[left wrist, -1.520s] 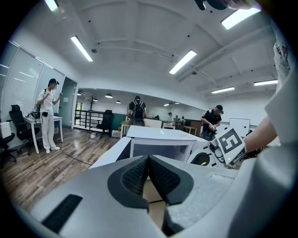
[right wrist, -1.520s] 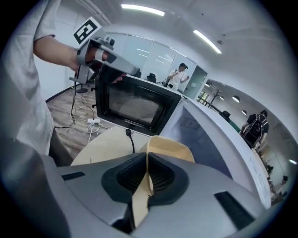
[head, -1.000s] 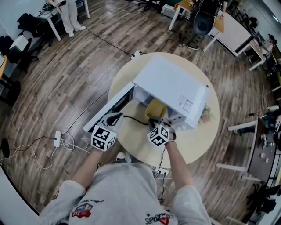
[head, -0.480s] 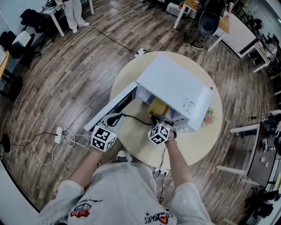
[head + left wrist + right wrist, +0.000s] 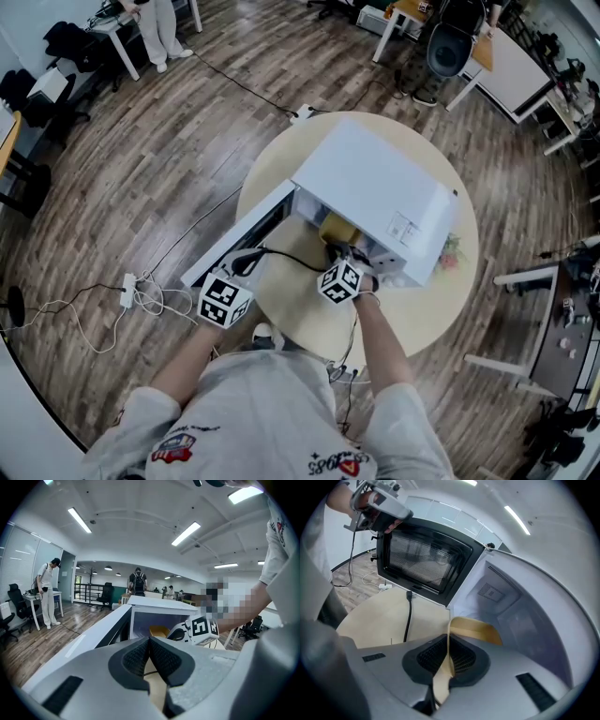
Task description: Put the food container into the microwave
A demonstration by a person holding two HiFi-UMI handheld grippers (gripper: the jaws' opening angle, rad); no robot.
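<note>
A white microwave [image 5: 375, 192] stands on the round table [image 5: 412, 314] with its door [image 5: 239, 239] swung open to the left. A yellow food container [image 5: 336, 228] sits at the mouth of the cavity. My right gripper [image 5: 340, 255] is shut on its near rim, and in the right gripper view the container [image 5: 476, 629] reaches past the jaws of the gripper [image 5: 449, 654] into the white cavity [image 5: 515, 616]. My left gripper [image 5: 246, 265] hangs by the door's lower edge; the left gripper view shows the gripper [image 5: 149, 642] shut on nothing, facing the microwave [image 5: 154, 606].
A black power cord [image 5: 286, 255] lies across the table in front of the microwave. A small bunch of flowers [image 5: 448, 247] sits at the microwave's right. Cables and a power strip [image 5: 125, 291] lie on the wooden floor. A person [image 5: 159, 23] stands far back left.
My right gripper has moved forward with the container, which now sits further into the microwave's opening. The left gripper has barely shifted.
</note>
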